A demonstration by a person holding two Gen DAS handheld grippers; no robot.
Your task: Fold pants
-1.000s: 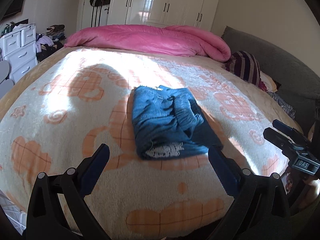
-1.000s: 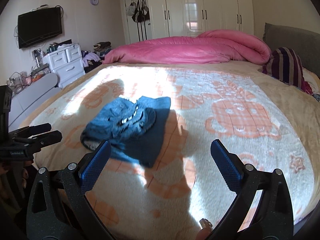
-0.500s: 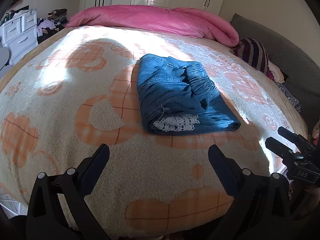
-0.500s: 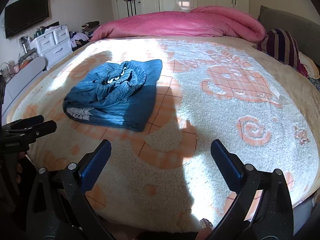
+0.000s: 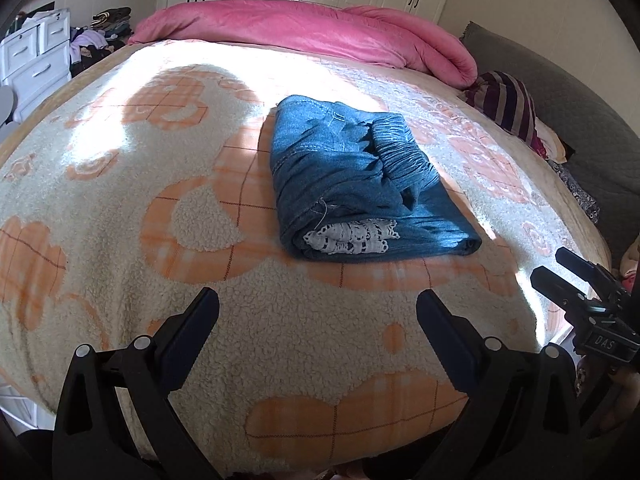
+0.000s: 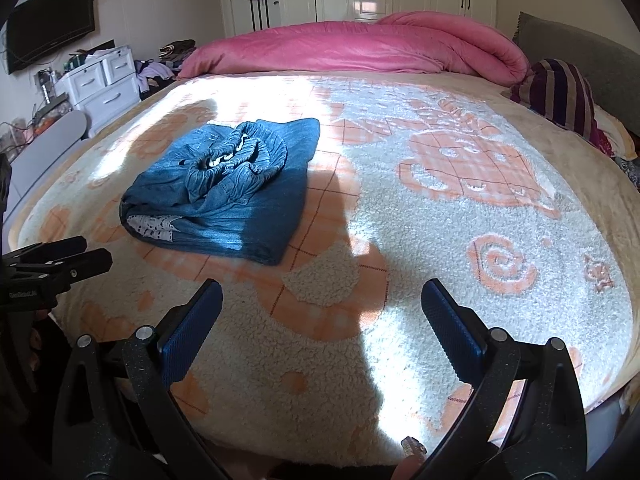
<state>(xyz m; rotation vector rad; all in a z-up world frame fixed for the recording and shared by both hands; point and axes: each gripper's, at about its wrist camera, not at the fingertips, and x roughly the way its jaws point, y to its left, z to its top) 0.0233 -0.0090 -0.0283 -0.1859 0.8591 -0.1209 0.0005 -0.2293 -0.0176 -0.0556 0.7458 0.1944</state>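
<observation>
The left gripper (image 5: 318, 312) sat at the bottom of its own frame, fingers spread wide and empty; the right gripper (image 6: 322, 304) did likewise, blue pads (image 6: 188, 334) apart; a fingertip (image 6: 408, 466) showed at bottom edge.

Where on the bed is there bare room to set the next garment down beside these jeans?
Widest free patch: blanket between the folded jeans and the striped pillow. Another strip lies between the jeans and the near bed edge, ahead of both open grippers, left and right. The far end is crowded by the pink duvet.
</observation>
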